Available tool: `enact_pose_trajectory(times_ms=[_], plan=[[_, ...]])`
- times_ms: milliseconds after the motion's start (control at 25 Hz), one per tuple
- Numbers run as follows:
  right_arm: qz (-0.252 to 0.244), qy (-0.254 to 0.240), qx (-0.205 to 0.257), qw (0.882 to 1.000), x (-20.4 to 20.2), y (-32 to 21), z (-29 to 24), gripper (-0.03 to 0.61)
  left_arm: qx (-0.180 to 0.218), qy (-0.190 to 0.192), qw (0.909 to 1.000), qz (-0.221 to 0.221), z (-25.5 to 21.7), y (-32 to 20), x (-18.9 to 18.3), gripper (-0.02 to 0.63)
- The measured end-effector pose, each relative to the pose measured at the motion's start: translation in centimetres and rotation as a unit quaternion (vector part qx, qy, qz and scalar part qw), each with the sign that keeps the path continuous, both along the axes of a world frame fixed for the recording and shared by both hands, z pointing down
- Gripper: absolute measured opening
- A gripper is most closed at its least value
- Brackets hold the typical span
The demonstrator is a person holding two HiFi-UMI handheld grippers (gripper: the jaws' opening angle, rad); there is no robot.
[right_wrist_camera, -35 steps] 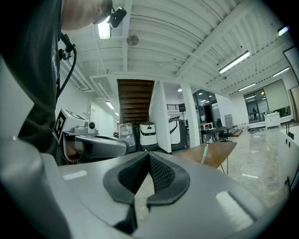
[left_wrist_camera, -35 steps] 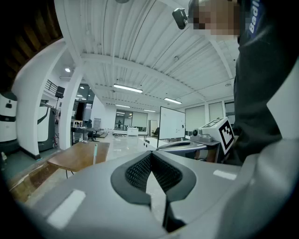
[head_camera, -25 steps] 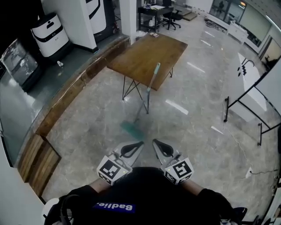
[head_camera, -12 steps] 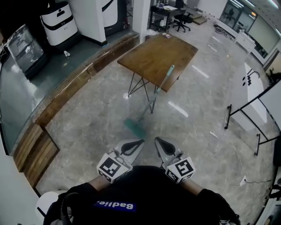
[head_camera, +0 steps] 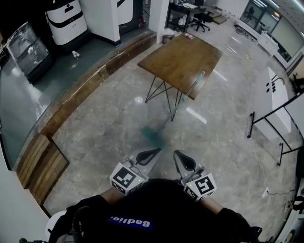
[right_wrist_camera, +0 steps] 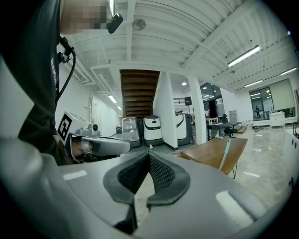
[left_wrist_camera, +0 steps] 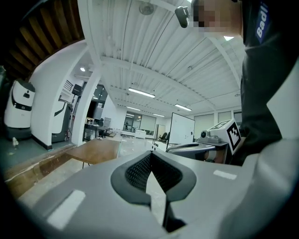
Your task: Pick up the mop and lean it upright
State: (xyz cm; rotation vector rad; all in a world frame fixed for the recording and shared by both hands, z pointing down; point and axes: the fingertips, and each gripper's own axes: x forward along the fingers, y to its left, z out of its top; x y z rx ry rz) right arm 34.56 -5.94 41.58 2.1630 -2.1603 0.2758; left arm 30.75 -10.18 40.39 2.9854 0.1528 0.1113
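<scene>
The mop has a teal handle that leans against the front edge of the wooden table. Its teal head rests on the marble floor. In the right gripper view the mop handle stands slanted at the table. My left gripper and right gripper are held side by side close to my body, a good way short of the mop head. Both are shut with nothing between the pads, as the left gripper and right gripper show in their own views.
A raised platform with a wooden edge runs along the left, with white machines on it and wooden steps at its near end. A white table on black legs stands at the right. Desks and chairs stand beyond.
Both shut grippers have travelled level with me across the floor. In the head view the table and the leaning mop have slid to the right. The mop itself has not moved.
</scene>
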Motion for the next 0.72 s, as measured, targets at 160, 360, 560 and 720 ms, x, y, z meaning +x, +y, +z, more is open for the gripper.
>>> enact_pose_trajectory(times_ms=[160,360,560,720], plan=[[0.015,-0.004,-0.008,1.000,0.8,-0.7,0.2,0.005,-0.010,0.001,0.9999,0.009,0.5,-1.0,0.7,0.020],[0.011,-0.010,-0.008,1.000,2.6,-2.5,0.8,0.005,-0.011,-0.009,0.9998,0.011,1.0,-2.5,2.5,0.020],[-0.010,-0.033,0.008,0.999,6.2,-6.1,0.8,0.005,0.009,-0.026,0.9994,-0.021,0.9,-5.5,5.4,0.020],[-0.054,-0.027,0.024,0.998,9.4,-8.9,0.1,0.005,0.025,-0.036,0.9979,-0.048,0.3,-7.6,8.9,0.020]])
